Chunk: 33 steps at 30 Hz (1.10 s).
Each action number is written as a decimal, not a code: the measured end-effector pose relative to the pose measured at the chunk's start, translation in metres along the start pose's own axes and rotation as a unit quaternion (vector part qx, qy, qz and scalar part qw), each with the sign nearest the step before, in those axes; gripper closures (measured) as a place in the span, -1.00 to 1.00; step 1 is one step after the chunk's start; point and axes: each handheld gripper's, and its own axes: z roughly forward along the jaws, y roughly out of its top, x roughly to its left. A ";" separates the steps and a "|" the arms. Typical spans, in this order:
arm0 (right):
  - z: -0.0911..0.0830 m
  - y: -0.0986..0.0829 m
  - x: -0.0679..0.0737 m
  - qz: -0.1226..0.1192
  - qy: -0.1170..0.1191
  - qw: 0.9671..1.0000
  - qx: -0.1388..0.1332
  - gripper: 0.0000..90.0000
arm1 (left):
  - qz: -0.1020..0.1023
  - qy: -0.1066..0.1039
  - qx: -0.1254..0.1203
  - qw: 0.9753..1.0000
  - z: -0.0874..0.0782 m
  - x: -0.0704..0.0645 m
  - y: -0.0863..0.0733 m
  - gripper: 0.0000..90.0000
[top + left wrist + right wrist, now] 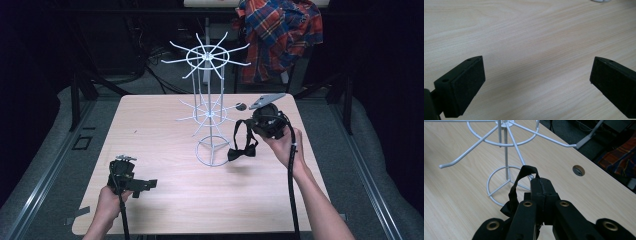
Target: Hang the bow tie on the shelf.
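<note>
A white wire rack [209, 114] with two tiers of hooks stands mid-table on a ring base [499, 182]. My right gripper [253, 121] is held just right of it, above the table, shut on the strap of a black bow tie [243, 151]. The bow hangs down by the rack's base. In the right gripper view the strap [523, 174] loops up out of the shut right gripper [540, 185], with a lower hook [554, 141] ahead of it. My left gripper [148, 184] rests low at the table's front left. Its pads [467, 86] stand wide apart over bare wood.
The light wooden table [160, 130] has a cable hole [240, 106] near its far edge, right of the rack. A plaid shirt [280, 30] hangs behind the table. Dark floor and table legs surround it.
</note>
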 end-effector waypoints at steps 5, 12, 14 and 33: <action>0.003 0.000 0.000 0.002 0.000 1.000 0.003 1.00 | 0.000 0.000 -0.001 1.000 0.000 0.000 0.000 -1.00; 0.008 0.000 0.001 0.007 0.001 1.000 0.007 1.00 | 0.000 0.000 -0.001 1.000 0.000 0.000 0.000 -1.00; 0.010 0.000 0.002 0.007 0.001 1.000 0.011 1.00 | 0.000 0.000 -0.001 1.000 0.000 0.000 0.000 -1.00; 0.020 -0.003 0.009 0.018 0.013 1.000 0.013 0.94 | 0.001 0.000 -0.001 1.000 0.000 0.000 0.000 -1.00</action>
